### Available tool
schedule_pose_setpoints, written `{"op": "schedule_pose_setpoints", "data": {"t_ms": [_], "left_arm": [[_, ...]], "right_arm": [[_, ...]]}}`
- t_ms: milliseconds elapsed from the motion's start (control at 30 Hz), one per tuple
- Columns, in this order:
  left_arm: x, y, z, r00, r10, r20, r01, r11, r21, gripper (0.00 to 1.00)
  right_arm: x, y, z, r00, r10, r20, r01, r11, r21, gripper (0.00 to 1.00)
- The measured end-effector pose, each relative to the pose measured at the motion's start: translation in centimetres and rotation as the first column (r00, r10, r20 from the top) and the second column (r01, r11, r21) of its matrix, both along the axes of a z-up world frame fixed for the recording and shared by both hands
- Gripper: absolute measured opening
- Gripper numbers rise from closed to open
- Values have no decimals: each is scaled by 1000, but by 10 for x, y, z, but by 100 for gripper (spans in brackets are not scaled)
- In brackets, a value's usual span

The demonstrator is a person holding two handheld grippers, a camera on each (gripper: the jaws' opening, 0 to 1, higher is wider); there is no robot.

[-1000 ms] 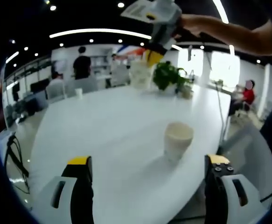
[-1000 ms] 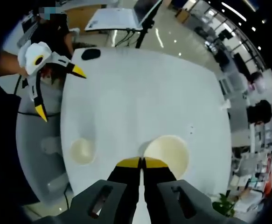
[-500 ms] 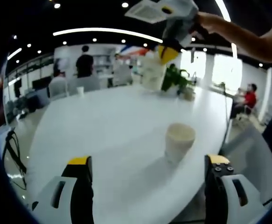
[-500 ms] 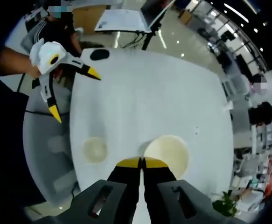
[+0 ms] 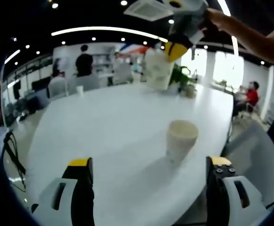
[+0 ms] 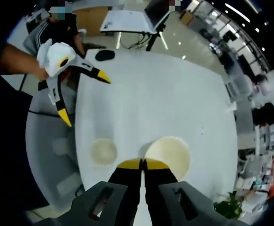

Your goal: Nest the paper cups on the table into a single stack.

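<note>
A large white worktop (image 5: 104,127) fills an open office, with a potted plant (image 5: 181,77) at its far side, chairs (image 5: 87,84) and people beyond it, and a small cup (image 5: 79,90) standing far off near the far edge. A dark flat object (image 6: 104,55) lies near one end of the worktop in the right gripper view. No writing or labels can be read. One paper cup (image 5: 181,140) stands upright on the worktop, open end up, ahead of the left gripper (image 5: 148,165), whose yellow-tipped fingers (image 5: 80,165) are spread wide and hold nothing. The right gripper (image 6: 143,164) is raised above the worktop, its fingers pressed together on the rim of a second cup (image 6: 169,157), which hangs in the air. Seen from above, the standing cup (image 6: 103,151) sits just to the side of the held one, with nothing between them.
</note>
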State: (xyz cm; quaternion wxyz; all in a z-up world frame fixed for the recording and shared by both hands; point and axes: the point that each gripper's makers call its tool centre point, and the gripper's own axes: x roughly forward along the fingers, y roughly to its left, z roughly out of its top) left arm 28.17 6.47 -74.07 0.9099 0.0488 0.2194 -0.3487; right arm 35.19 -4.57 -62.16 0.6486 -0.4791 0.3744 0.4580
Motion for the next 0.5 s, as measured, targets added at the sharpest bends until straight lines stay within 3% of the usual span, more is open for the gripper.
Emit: {"op": "schedule_pose_setpoints", "data": {"t_ms": [267,500], "left_arm": [[-11,-15,-13,995,-95,-10,96,994,55,98],[-6,-8,-15,997,-74,-16,74,996,51,97]], "right_arm": [[-8,4,-5,1000,6,-9,-6,1000,-4,0],[-14,9,0,1000,12,-11,-12,1000,4,0]]}}
